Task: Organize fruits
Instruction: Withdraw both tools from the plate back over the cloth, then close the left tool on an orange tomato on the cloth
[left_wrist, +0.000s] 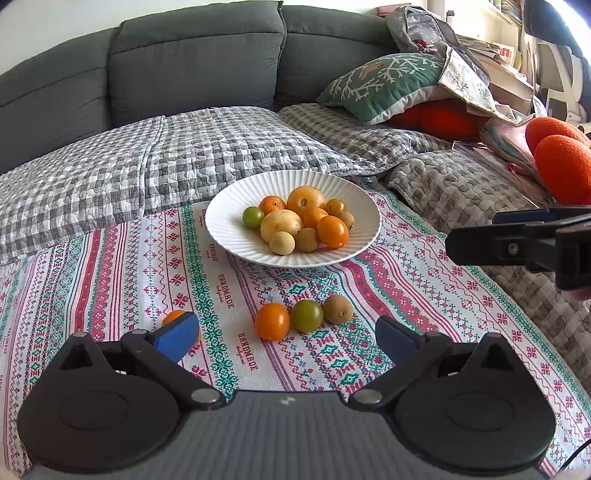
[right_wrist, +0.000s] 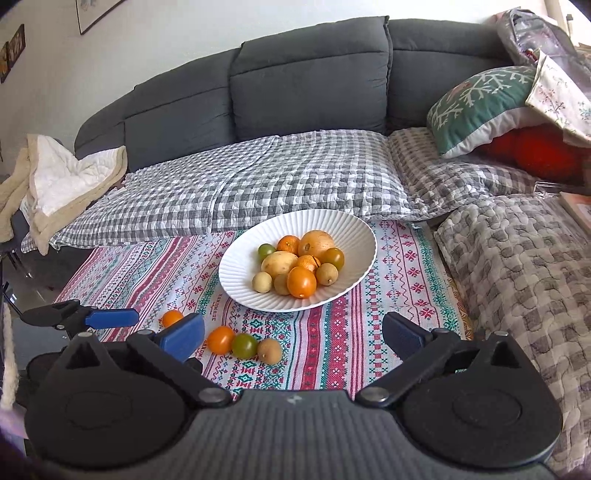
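Left gripper spread wide and empty, right gripper likewise, orange tomato, green tomato, longan touching in a row near, small orange fruit left, white ribbed plate of fruit farther back on patterned tablecloth.

Left gripper: blue-padded fingers spread wide above the patterned woven tablecloth.
Loose fruit: round orange tomato, green tomato and brown longan touching in 1 row; small orange fruit partly hidden behind the left finger.
White ribbed plate: piled fruit.
Right gripper: at the right edge.
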